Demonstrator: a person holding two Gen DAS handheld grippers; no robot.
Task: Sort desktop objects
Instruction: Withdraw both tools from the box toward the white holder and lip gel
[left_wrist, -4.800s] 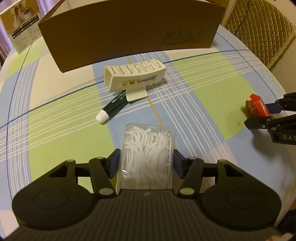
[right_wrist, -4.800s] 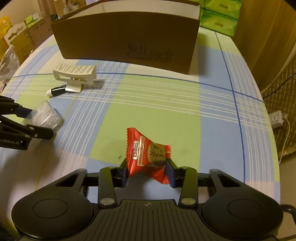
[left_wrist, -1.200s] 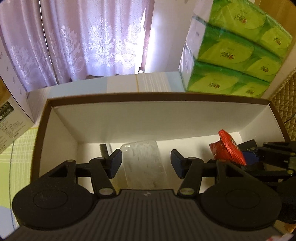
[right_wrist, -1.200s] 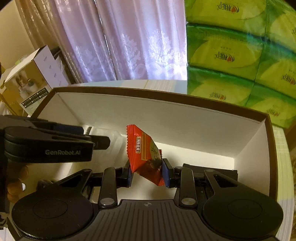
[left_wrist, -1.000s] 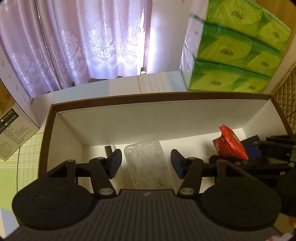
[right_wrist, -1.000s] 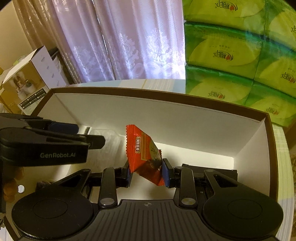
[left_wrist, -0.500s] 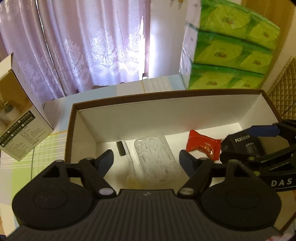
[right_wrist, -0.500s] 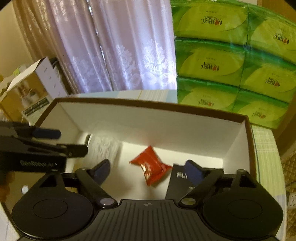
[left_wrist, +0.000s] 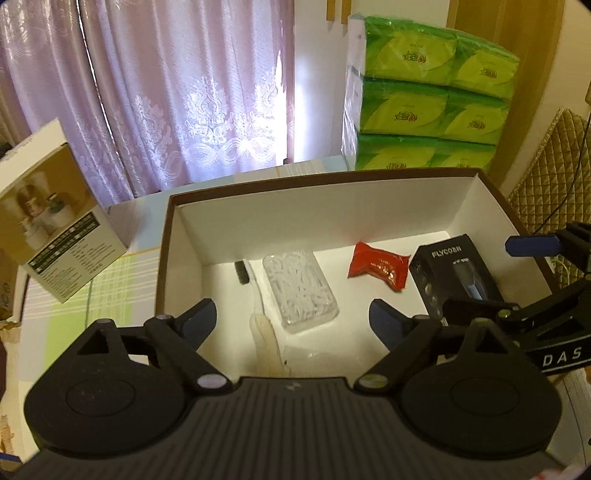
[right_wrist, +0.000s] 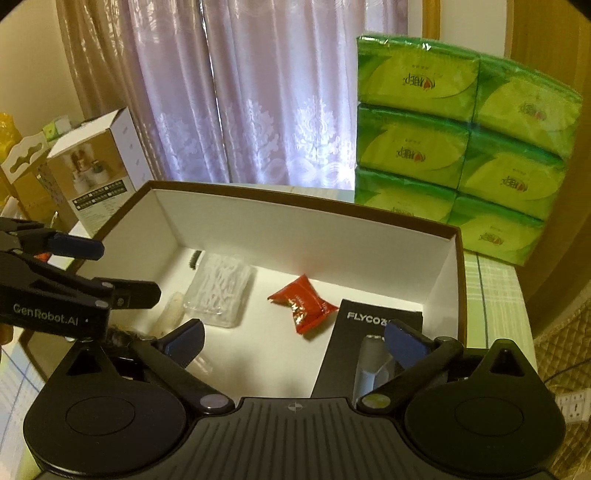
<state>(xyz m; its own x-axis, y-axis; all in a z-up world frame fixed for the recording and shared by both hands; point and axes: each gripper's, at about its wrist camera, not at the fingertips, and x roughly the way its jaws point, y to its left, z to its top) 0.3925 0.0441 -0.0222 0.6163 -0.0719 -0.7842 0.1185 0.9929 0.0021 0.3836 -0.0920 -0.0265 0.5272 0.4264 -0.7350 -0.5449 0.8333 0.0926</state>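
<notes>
While you look along the left wrist view, your left hand-held gripper (left_wrist: 291, 319) hangs over the near edge of the brown box (left_wrist: 164, 254) with its jaws spread wide and nothing between them. On the white box floor the clear case of floss picks (left_wrist: 299, 291) lies near the left wall, with a toothbrush (left_wrist: 255, 291) just beside it on its left. The red candy packet (left_wrist: 378, 266) lies near the middle, and the black FLYCO carton (left_wrist: 456, 275) lies toward the right wall. Your right hand-held gripper (left_wrist: 517, 273) reaches in from the right edge.

From the right wrist view, your right hand-held gripper (right_wrist: 293, 339) is also wide apart and empty, above the near edge of the box (right_wrist: 458, 266). Beyond its blue pads (right_wrist: 406, 341), the candy packet (right_wrist: 303, 301) lies on the floor between the floss case (right_wrist: 221, 290) and the FLYCO carton (right_wrist: 369, 332), apart from both. Your left hand-held gripper (right_wrist: 118, 271) juts in over the left wall, jaws apart. Green tissue packs (right_wrist: 461, 162) stand stacked behind the box's far right corner.
</notes>
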